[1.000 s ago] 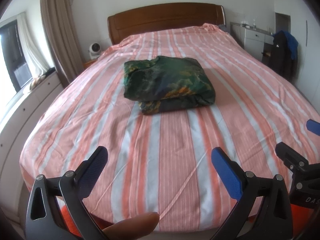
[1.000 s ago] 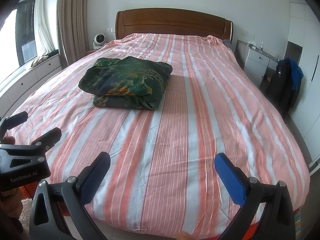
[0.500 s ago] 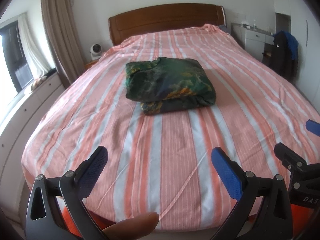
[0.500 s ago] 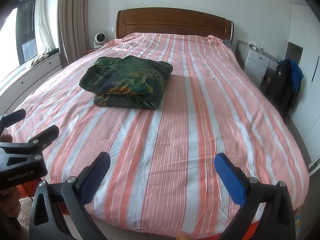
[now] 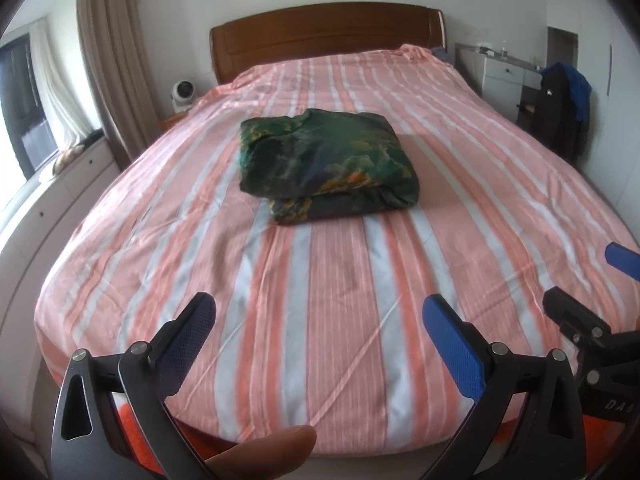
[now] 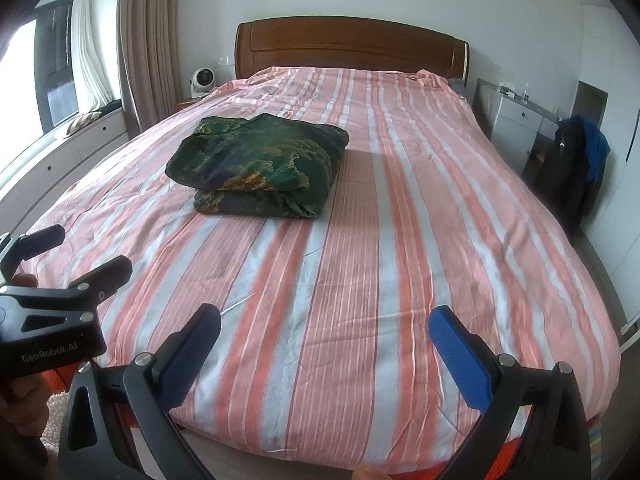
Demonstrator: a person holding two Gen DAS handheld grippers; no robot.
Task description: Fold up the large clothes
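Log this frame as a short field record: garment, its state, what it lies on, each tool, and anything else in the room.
garment: green patterned garment
state: folded into a compact stack, lying flat
surface: bed with pink striped sheet, wooden headboard
left tool: open, empty, near the foot of the bed
right tool: open, empty, near the foot of the bed
contact: neither tool touches the garment
surroundings: small white fan, curtain, dark jacket

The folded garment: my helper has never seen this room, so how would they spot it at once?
Find the big bed with the pink-striped sheet and wooden headboard. The folded garment lies on it, toward the window side. It is the only dark green, patterned bundle on the sheet.
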